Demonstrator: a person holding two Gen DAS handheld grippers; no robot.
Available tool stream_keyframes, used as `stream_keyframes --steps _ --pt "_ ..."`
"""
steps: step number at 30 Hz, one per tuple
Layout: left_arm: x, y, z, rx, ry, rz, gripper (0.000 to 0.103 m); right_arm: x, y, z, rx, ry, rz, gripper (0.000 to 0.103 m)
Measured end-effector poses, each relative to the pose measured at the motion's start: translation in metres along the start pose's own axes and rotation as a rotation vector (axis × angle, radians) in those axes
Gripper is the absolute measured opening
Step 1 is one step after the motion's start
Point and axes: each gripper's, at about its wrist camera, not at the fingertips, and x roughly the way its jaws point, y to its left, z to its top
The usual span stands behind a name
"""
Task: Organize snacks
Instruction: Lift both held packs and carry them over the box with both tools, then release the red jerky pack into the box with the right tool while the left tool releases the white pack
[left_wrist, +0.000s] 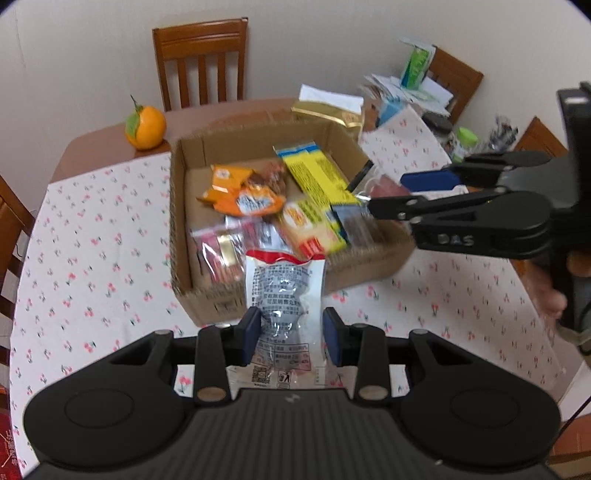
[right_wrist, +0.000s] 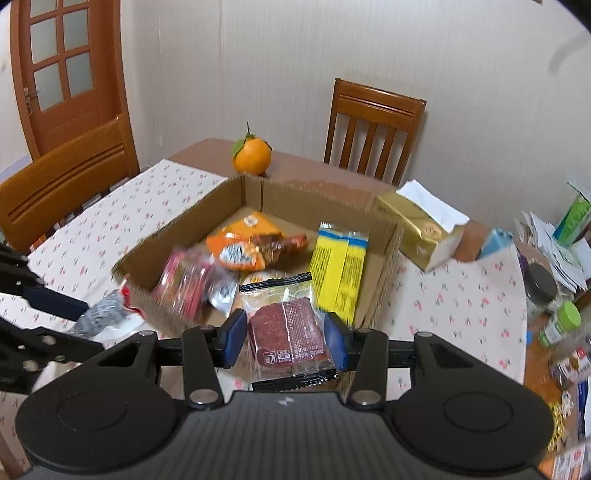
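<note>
Snacks fill a shallow cardboard box that sits on a table under a white cherry-print tablecloth. Inside the box lie an orange packet, a long yellow packet along its right side, and red-and-pink packets at its near left corner.

The left gripper is clamped on a white-and-silver pouch with a red top, held upright just in front of the box's near wall. The right gripper is closed on a clear packet with black crimped ends holding a dark red slab; that packet hangs over the box's near edge, beside the yellow packet. In the left wrist view the right gripper reaches in over the box's right wall.

An orange with a green leaf stands on bare tabletop beyond the box's far left corner. A gold tissue box sits just past the box's far right corner, and a wooden chair stands behind the table.
</note>
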Motion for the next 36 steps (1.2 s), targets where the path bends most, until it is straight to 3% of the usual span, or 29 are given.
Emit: stream_keyframes --steps 5,6,10,14,16,25,36 --pt "-0.001 0.005 0.018 0.001 -0.030 0.015 0.035 0.021 -0.003 0.011 0.002 0.000 0.001 0.052" --pt "0.000 0.006 0.022 0.001 -0.034 0.013 0.035 0.025 -0.003 0.012 0.002 0.001 0.002 0.056" --pt "0.005 0.008 0.034 0.016 -0.049 0.021 0.035 0.025 -0.001 0.007 0.013 -0.005 -0.007 0.089" --pt "0.010 0.007 0.042 0.022 -0.054 0.015 0.035 0.017 0.001 -0.003 0.042 0.004 0.001 0.095" --pt "0.014 0.006 0.047 0.022 -0.055 0.008 0.035 0.012 0.003 -0.009 0.067 0.010 -0.002 0.103" --pt "0.032 -0.002 0.071 0.046 -0.051 -0.018 0.035 -0.001 0.008 -0.030 0.172 0.035 -0.041 0.103" --pt "0.059 -0.020 0.111 0.075 -0.077 -0.019 0.036 -0.010 0.005 -0.037 0.209 0.048 -0.081 0.103"
